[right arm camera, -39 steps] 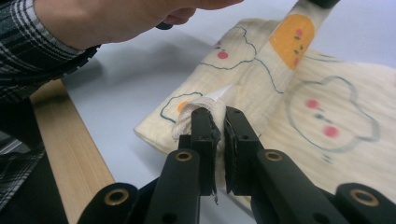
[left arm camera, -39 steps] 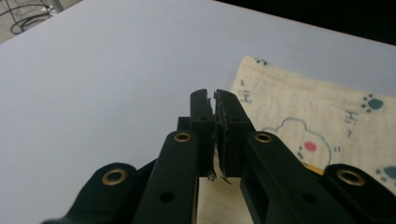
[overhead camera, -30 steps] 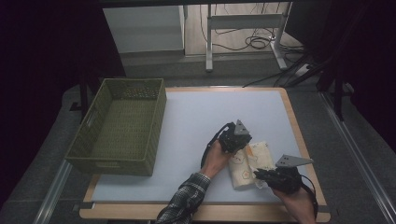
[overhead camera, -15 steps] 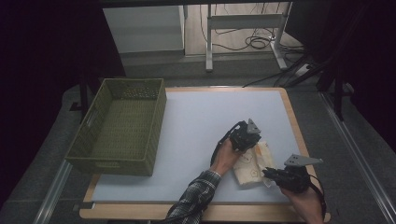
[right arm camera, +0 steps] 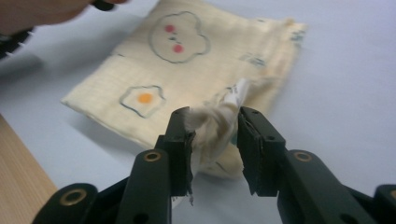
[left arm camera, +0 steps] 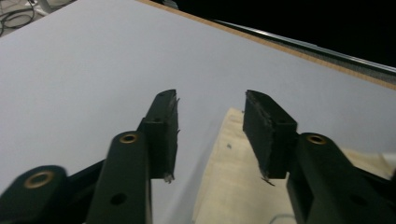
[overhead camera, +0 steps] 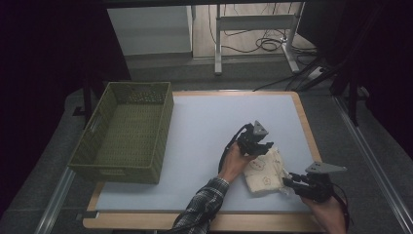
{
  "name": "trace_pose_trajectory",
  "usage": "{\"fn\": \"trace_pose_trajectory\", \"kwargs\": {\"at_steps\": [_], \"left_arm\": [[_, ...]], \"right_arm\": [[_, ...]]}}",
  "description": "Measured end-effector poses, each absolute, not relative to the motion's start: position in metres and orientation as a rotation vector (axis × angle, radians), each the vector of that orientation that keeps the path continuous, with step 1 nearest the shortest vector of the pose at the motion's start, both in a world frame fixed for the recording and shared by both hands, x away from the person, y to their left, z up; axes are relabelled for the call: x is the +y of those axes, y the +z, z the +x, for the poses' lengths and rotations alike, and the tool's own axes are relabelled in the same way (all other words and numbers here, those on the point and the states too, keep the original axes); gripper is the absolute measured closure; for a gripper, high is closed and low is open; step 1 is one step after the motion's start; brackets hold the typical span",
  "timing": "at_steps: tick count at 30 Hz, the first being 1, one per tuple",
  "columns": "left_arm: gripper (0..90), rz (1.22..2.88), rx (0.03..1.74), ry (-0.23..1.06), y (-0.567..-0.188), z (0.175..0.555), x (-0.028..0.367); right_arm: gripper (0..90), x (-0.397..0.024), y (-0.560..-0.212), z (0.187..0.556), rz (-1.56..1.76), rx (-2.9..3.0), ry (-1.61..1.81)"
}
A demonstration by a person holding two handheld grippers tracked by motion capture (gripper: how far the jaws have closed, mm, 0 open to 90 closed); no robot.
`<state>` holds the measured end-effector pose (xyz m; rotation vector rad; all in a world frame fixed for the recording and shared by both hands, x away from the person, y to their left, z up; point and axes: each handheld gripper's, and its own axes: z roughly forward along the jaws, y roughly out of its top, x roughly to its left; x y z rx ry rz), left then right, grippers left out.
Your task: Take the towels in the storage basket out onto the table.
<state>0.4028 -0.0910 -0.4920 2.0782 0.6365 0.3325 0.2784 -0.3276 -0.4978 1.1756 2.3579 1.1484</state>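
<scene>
A cream cloth [overhead camera: 265, 173] printed with a cloud and a fried egg lies folded on the pale table [overhead camera: 214, 122] near its front right. My left gripper [overhead camera: 261, 146] hovers at the cloth's far edge. Its jaws have just been opening and stand open [left arm camera: 211, 99] over the cloth [left arm camera: 233, 182] without pressing it. My right gripper [overhead camera: 288, 183] is at the cloth's near right corner. Its jaws have also just been opening [right arm camera: 215, 114]. A bunched corner of the cloth [right arm camera: 187, 60] stands loose between them, leaning on the left pad.
A green woven basket [overhead camera: 168, 114] stands on the left part of the table. The table's wooden front edge [overhead camera: 204, 222] runs just below both hands. Desk legs and cables [overhead camera: 263, 44] lie beyond the far edge.
The right hand has drifted a little to the right along the cloth's near corner. The left hand has shifted slightly right and stays at the cloth's far edge.
</scene>
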Motion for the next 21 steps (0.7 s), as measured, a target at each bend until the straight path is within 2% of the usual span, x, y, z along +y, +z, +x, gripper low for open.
{"fn": "trace_pose_trajectory", "kwargs": {"at_steps": [4, 9, 12, 18, 19, 20, 21], "left_arm": [[49.4, 2.094, 0.651, 0.363, -0.492, 0.397, -0.074], [39.9, 2.112, 0.685, 0.386, -0.492, 0.393, -0.049], [37.2, 2.102, 0.717, 0.375, -0.495, 0.391, -0.036], [37.7, 2.086, 0.752, 0.342, -0.504, 0.388, -0.018], [37.7, 2.088, 0.756, 0.34, -0.505, 0.388, -0.017], [37.7, 2.087, 0.761, 0.339, -0.506, 0.387, -0.015], [37.7, 2.083, 0.763, 0.337, -0.507, 0.387, -0.014]], "right_arm": [[65.1, -0.345, -0.493, 0.276, 1.203, 2.32, 1.093], [65.3, -0.353, -0.484, 0.28, 1.219, 2.286, 1.093], [65.5, -0.344, -0.483, 0.29, 1.211, 2.289, 1.11], [62.3, -0.312, -0.498, 0.324, 1.203, 2.337, 1.052], [63.0, -0.308, -0.501, 0.328, 1.205, 2.34, 1.021], [67.4, -0.305, -0.505, 0.331, 1.208, 2.344, 1.001], [76.8, -0.304, -0.507, 0.333, 1.207, 2.355, 0.992]]}}
